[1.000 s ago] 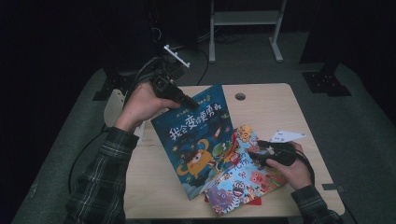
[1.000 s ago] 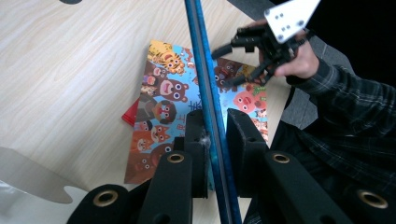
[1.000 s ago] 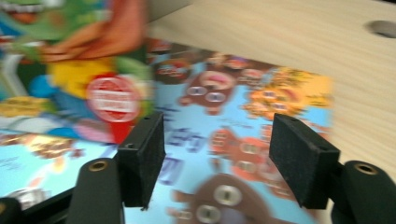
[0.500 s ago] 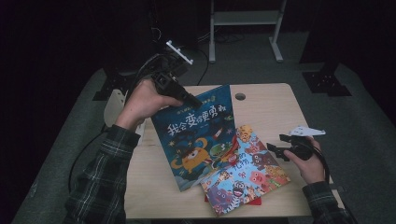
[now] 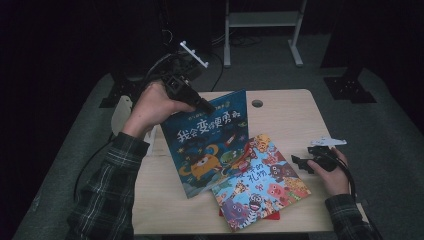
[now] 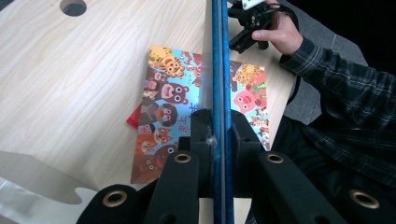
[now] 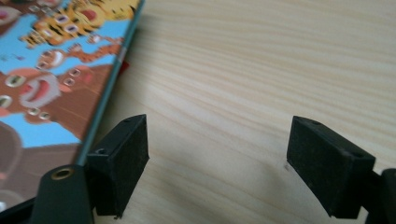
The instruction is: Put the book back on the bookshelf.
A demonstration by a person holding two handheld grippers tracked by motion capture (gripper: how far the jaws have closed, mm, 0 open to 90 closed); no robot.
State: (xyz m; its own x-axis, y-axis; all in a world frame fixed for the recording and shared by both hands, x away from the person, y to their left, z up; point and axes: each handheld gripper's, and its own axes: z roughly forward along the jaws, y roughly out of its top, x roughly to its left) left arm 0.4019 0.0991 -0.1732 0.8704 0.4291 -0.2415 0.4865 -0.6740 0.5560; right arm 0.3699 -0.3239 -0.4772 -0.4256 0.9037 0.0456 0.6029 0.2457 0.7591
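Over table (image 5: 285,117), book (image 5: 210,145) in left claw (image 5: 207,106)

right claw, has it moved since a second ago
Yes. The right claw has drawn back rightwards off the animal book lying on the table; it now sits open beside that book's right edge.

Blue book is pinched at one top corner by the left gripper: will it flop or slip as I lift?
The blue book probably stays stiff: its cover looks flat under the left gripper. Held at a corner, it may swing. Its glossy cover might slip.
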